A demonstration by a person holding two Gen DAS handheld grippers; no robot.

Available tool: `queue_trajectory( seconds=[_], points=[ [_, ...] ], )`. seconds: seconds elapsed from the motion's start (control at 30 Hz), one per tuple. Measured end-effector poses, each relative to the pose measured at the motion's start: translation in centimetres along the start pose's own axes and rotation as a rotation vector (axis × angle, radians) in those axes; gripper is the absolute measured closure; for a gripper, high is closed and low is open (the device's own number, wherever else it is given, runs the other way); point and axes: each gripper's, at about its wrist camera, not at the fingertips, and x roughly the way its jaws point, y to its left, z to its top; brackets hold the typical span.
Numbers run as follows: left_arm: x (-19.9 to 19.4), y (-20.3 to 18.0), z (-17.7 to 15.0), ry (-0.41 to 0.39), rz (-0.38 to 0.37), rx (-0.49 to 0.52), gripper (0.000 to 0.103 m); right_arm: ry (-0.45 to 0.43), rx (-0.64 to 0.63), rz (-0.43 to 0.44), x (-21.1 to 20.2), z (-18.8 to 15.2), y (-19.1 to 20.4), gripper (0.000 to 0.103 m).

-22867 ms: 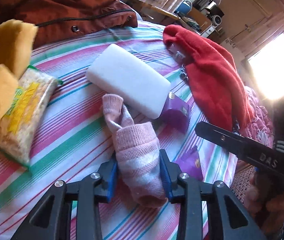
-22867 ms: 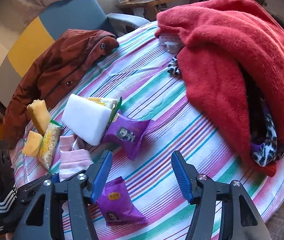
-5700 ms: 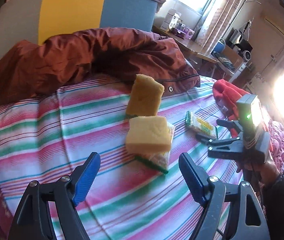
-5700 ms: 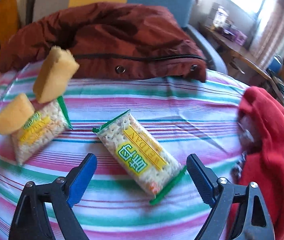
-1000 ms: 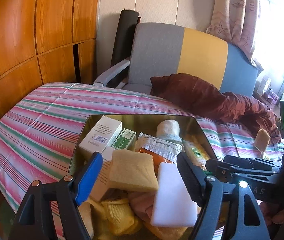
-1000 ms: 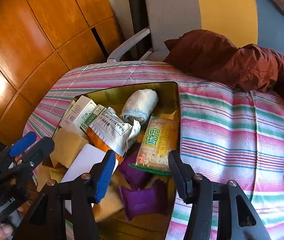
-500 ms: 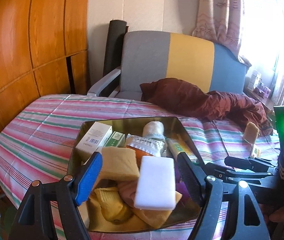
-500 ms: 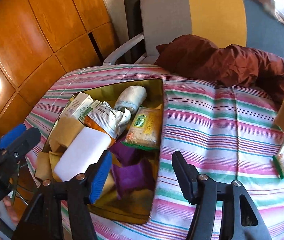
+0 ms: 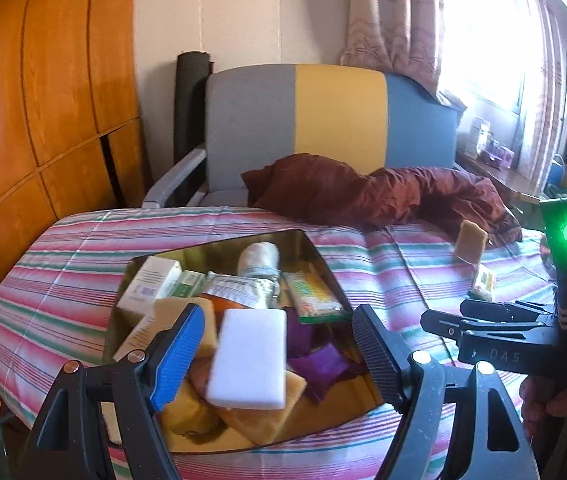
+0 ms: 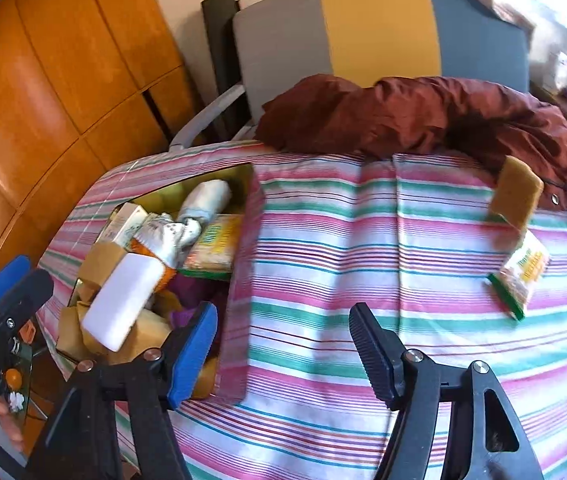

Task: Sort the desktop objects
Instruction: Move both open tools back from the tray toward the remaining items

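Pulling back from the tin (image 9: 315, 248), both grippers have lifted and swung rightward over the last second, so the tin that filled the near view a moment ago now sits lower and farther left of them. The left gripper (image 9: 279, 344) is released, jaws spread wide with nothing between them; the white block (image 9: 249, 358) seen between its fingers lies in the tin below, on top of the pile. The right gripper (image 10: 283, 344) is also released and carries nothing, hanging over bare striped cloth (image 10: 363, 240) just right of the tin's wall. The cracker pack (image 10: 213, 248) that lay between its jaws on the cloth some seconds ago now rests inside the tin, ahead and left of that gripper.

That drop looks finished, and the withdrawal suggests the next pick is coming. Two things remain out on the cloth, ahead and well to the right of the right gripper: a sponge (image 10: 517, 192) standing against the brown jacket (image 10: 423, 120), and a second pack (image 10: 523, 276) lying just below it. The sort seems nearly done, with these two left to bring over.
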Motion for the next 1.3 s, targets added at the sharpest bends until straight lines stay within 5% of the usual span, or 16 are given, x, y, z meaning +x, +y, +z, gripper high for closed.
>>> queue_trajectory(
  seconds=[0.3,0.73,1.3],
  points=[
    [0.8,-3.4,-0.1,0.024,-0.103,0.052,0.025,0.005,0.082,-0.072,-1.4,-0.9,-5.5,0.028],
    [2.4,-8.0,0.2,0.048,-0.143,0.145,0.025,0.009,0.234,-0.205,-3.3,-1.6,-14.2,0.024],
    [5.1,-12.4,-1.4,0.131,-0.231,0.237,0.025,0.063,0.438,-0.334,0.1,-0.4,-22.9,0.020]
  ],
)
